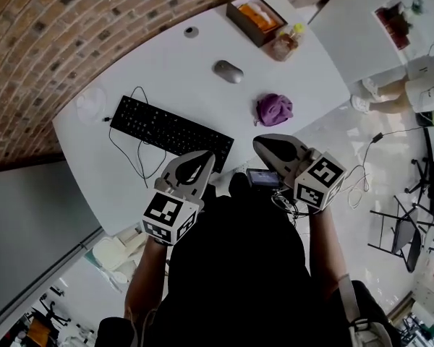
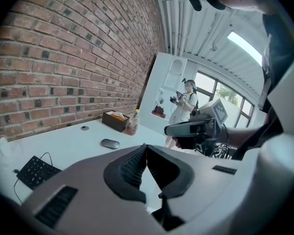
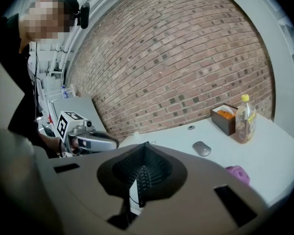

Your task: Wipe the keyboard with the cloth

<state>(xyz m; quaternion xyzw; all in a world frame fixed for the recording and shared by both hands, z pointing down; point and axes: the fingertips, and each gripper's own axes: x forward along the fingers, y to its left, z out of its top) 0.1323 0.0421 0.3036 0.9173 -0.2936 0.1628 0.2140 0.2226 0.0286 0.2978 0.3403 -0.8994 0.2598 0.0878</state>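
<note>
Black keyboard [image 1: 171, 131] lies diagonally, long axis upper-left to lower-right.

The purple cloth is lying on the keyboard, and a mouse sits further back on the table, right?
No. The cloth lies on the table right of the keyboard, apart from it, as the head view shows. The mouse does sit further back.

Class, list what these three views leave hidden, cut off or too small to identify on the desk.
- Head view: keyboard near right corner, behind the left hand-held gripper.
- Right gripper view: cloth lower part, behind the right hand-held gripper body.
- Head view: box contents, too small.
</note>
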